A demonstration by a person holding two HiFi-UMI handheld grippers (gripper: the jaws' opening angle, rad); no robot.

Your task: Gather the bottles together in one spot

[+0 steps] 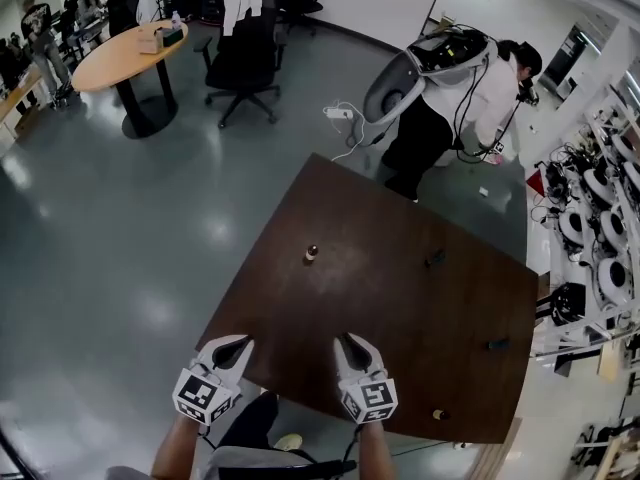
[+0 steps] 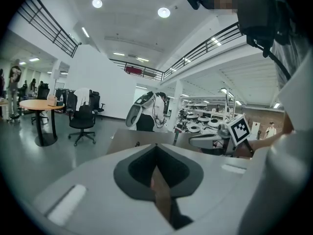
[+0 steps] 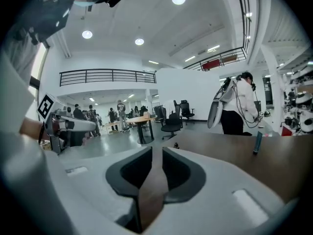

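Left gripper (image 1: 232, 351), lower left: jaws shut, empty. Right gripper (image 1: 350, 349), lower centre: jaws slightly apart, empty. Small bottle (image 1: 311, 254) upright mid-frame on bench (image 1: 390, 313). Rightward, well apart, seemingly bottles too: dark one (image 1: 435, 259), teal one (image 1: 497, 345), brown one (image 1: 438, 415) near bench's lower edge.

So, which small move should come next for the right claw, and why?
Probably reach the right claw forward toward the small bottle ahead, opening wider: its jaws stand only slightly apart, nothing between them, and that bottle stands alone on the table.
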